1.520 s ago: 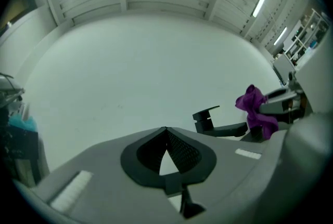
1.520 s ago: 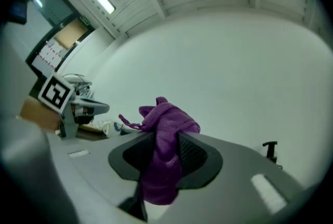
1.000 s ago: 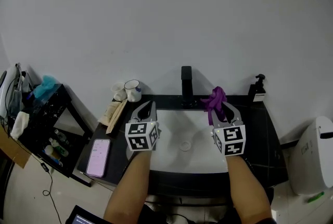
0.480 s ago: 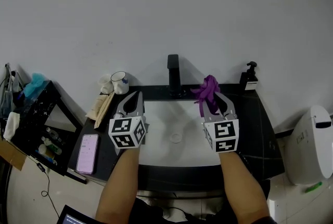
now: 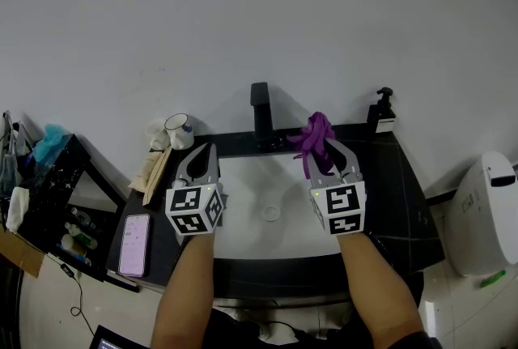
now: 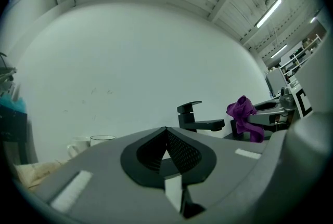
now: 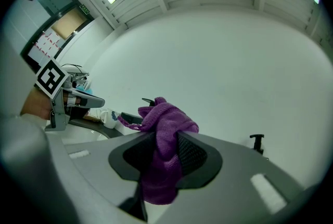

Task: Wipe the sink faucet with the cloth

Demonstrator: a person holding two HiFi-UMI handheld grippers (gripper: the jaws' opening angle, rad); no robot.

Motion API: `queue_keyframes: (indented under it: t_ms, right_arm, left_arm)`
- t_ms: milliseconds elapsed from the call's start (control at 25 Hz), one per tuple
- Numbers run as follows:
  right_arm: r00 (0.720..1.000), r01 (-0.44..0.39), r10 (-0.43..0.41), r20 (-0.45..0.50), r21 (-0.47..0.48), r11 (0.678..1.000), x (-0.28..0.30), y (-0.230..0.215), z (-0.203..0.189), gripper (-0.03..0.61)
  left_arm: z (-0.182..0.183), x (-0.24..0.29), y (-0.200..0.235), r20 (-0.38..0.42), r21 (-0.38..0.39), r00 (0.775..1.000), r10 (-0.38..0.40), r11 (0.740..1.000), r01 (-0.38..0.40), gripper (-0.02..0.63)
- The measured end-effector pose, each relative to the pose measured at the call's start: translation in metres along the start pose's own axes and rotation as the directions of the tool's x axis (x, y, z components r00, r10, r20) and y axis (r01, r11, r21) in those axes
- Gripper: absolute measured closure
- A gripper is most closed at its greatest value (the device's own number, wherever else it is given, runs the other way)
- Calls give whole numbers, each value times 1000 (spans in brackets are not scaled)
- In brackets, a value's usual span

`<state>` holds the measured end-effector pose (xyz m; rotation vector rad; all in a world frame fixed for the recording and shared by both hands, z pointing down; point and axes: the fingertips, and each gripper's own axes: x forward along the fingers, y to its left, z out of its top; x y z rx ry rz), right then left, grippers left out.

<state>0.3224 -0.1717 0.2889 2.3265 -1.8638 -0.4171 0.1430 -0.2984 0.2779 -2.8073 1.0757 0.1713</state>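
Right gripper (image 5: pixel 325 151) clamps purple cloth (image 5: pixel 315 134) just right of black faucet (image 5: pixel 260 111). Left gripper (image 5: pixel 202 155) jaws are together, empty, with a mug (image 5: pixel 180 131) beyond.

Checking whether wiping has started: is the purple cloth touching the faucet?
No, the purple cloth, clamped in the right claw, is held to the right of the black faucet with clear space between them.

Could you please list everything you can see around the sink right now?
sink: one, white basin, set in black counter.
faucet: one, black, behind the sink.
cloth: one, purple, held by right gripper.
soap dispenser: one, black pump, counter's back right.
mug: one, white, counter's back left.
phone: one, pink screen, left of the sink.
left gripper: one, grey, shut, empty.
right gripper: one, grey, shut on the cloth.
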Motion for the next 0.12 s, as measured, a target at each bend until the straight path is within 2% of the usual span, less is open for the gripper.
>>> queue_keyframes:
  t_ms: [120]
  right_arm:
    - [1000,-5,5,0,0,1000,0,0,0,456]
  left_arm:
    - [-2,0,-2,-4,4,1000,1,1000,-1,597]
